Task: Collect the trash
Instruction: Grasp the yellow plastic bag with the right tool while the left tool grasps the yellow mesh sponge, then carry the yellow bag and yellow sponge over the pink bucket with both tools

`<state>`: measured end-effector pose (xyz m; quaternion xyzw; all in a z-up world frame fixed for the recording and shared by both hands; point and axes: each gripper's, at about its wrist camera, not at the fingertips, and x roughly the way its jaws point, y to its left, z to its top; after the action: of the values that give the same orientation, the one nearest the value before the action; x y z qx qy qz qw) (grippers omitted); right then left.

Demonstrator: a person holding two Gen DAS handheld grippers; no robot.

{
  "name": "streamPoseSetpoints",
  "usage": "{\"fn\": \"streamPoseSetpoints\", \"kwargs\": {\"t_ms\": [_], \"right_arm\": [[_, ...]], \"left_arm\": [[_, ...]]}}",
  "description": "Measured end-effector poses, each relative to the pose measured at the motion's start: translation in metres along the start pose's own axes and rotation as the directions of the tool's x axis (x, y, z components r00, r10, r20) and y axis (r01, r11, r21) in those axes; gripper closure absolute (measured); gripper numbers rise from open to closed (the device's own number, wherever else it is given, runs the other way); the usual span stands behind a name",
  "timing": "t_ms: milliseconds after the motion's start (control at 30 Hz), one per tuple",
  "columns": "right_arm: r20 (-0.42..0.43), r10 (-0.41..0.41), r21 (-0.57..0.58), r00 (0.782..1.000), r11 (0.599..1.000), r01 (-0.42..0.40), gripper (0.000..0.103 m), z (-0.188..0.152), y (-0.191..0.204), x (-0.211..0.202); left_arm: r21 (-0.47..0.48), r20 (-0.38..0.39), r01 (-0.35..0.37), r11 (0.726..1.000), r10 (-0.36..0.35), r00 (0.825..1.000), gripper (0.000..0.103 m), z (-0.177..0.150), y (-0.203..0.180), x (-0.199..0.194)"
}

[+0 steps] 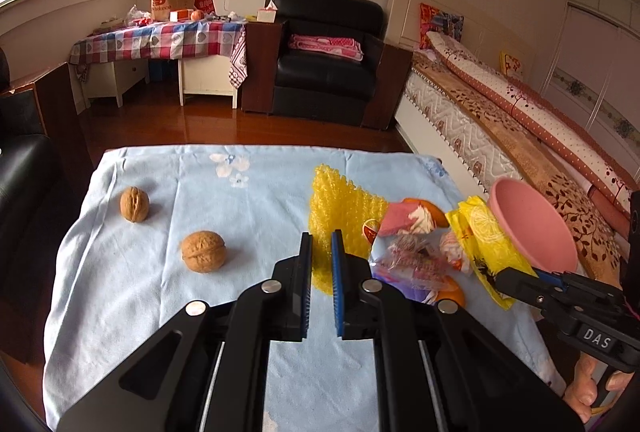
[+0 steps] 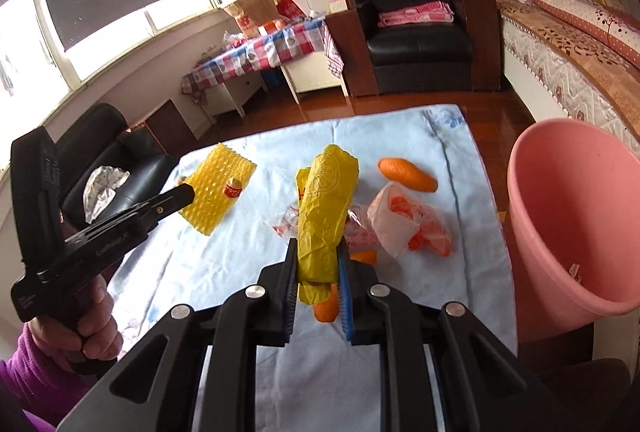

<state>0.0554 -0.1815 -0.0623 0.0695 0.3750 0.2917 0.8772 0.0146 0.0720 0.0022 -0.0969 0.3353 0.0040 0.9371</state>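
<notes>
My right gripper (image 2: 318, 264) is shut on a yellow lemon-print wrapper (image 2: 326, 208) and holds it above the table; it also shows in the left wrist view (image 1: 486, 244). A pink bin (image 2: 568, 228) stands tilted at the table's right edge, also seen in the left wrist view (image 1: 532, 228). My left gripper (image 1: 322, 238) is nearly closed and empty, over the near edge of the yellow bubble wrap (image 1: 340, 208). A pile of wrappers (image 1: 412, 256), a clear bag with orange bits (image 2: 408, 224) and orange peels (image 2: 406, 174) lie on the blue cloth (image 1: 248, 192).
Two walnuts (image 1: 204, 251) (image 1: 135, 204) lie on the left of the cloth. A small red-white cap (image 2: 233, 189) sits on the bubble wrap. A bed (image 1: 520, 120) runs along the right, a black armchair (image 1: 328, 56) stands behind.
</notes>
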Motion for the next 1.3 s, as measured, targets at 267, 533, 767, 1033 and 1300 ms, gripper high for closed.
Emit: {"fn": "streamPoseSetpoints", "kwargs": {"t_ms": [267,533,767,1033,1300], "right_arm": [[0.097,-0.022,0.011,0.995,1.0,0.021,0.086,0.008,-0.006,-0.038],[0.165,-0.077,0.067,0.983,0.996,0.067,0.086,0.007,-0.031,-0.069],[0.207,-0.149,0.123,0.967,0.984,0.126,0.086,0.007,-0.057,-0.091],[0.213,-0.237,0.182,0.948,0.963,0.2,0.086,0.004,-0.086,-0.102],[0.192,-0.319,0.257,0.928,0.929,0.266,0.086,0.0,-0.121,-0.106]], "left_arm": [[0.025,0.039,0.027,0.999,-0.028,0.999,0.095,0.007,-0.019,-0.013],[0.04,0.068,0.063,0.997,-0.065,0.996,0.095,0.016,-0.039,-0.021],[0.077,0.086,0.122,0.99,-0.129,0.988,0.095,0.026,-0.067,-0.023],[0.13,0.065,0.2,0.971,-0.21,0.976,0.095,0.03,-0.112,-0.011],[0.194,0.031,0.266,0.944,-0.277,0.961,0.095,0.031,-0.161,0.011]]}}
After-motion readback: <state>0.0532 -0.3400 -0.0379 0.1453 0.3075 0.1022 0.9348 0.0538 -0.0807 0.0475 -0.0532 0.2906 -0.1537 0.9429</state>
